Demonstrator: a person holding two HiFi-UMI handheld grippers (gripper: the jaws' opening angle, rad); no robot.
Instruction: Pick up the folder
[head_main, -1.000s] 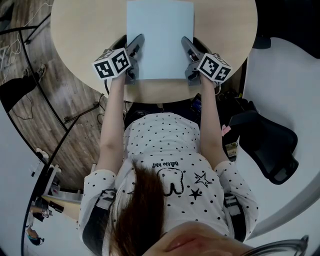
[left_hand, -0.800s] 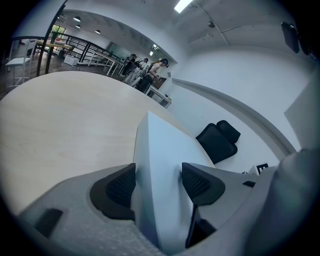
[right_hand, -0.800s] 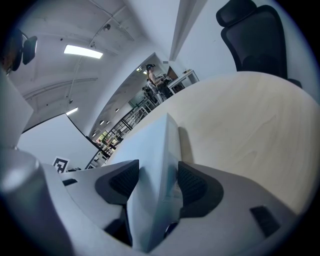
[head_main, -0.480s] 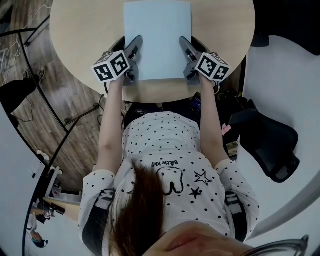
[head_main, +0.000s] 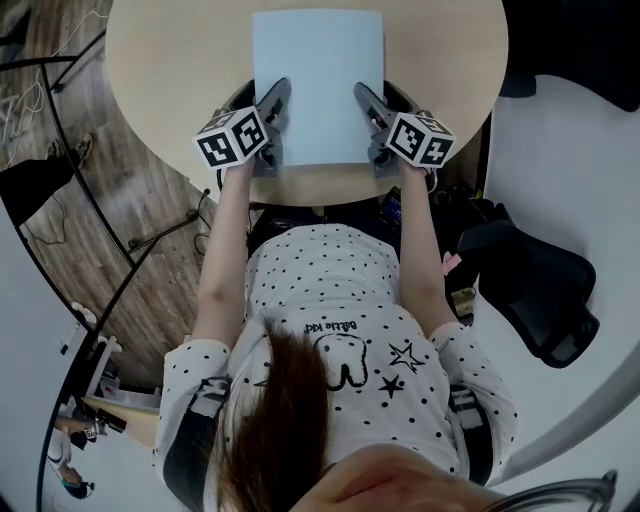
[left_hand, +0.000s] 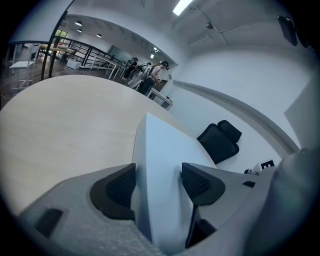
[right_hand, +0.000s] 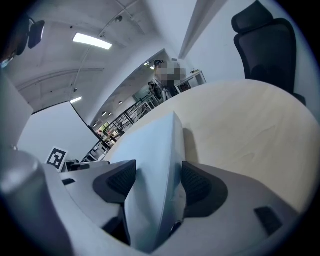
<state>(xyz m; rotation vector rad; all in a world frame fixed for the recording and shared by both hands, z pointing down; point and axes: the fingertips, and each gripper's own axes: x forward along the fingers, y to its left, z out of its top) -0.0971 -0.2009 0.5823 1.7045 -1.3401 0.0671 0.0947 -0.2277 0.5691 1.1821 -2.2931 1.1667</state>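
- The left gripper stands wide open astride the left edge of the folder. That edge runs up between its pads, and they do not clamp it.
- The right gripper, its jaws just opened wider, straddles the folder's right edge the same way, without a grip.
- The pale blue folder lies on the round table between the two grippers, reaching away ahead of their tips.

White polka-dot tee, tooth-and-stars print
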